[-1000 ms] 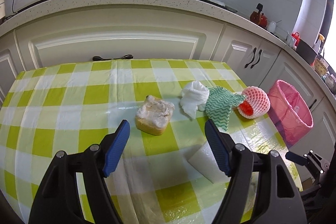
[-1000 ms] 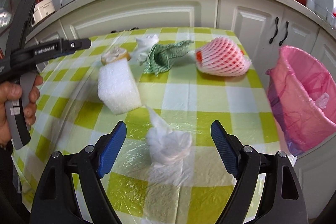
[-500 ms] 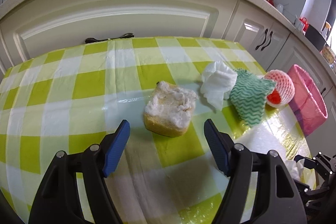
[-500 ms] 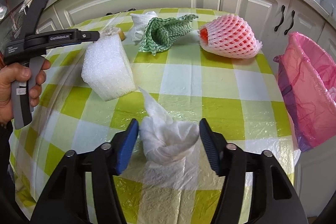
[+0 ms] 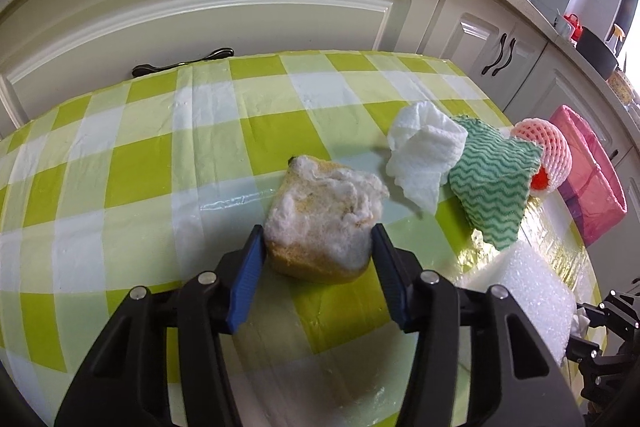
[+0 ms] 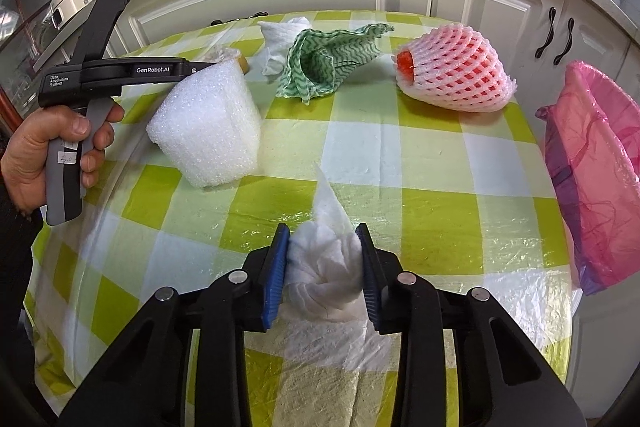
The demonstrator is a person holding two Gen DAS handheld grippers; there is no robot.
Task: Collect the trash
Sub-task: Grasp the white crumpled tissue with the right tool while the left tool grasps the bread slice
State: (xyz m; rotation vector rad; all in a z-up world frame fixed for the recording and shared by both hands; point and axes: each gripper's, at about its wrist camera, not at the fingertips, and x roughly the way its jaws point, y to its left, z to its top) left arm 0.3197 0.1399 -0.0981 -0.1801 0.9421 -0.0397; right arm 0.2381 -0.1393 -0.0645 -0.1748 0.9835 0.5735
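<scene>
The left gripper is closing in on a yellow sponge with white fluff on top. Its blue pads are sitting right at the two sides of the sponge. The jaws have just been closing, and the sponge is between them, touching or almost touching the pads; I cannot tell if they are squeezing it yet.

The right gripper has just been closing too. Its pads are pressing on both sides of a twisted white paper towel, which is sitting on the green and white checked table near the front edge.

Behind the sponge, the table is lying bare all the way to its far edge. To the right of the sponge, a crumpled white tissue, a green wavy cloth and a fruit in pink foam net are lying close together in a row. A white foam block is standing between the two grippers, near the person's hand.

A pink trash bin is waiting just past the table's right edge. The middle of the table between the towel and the bin is open.
</scene>
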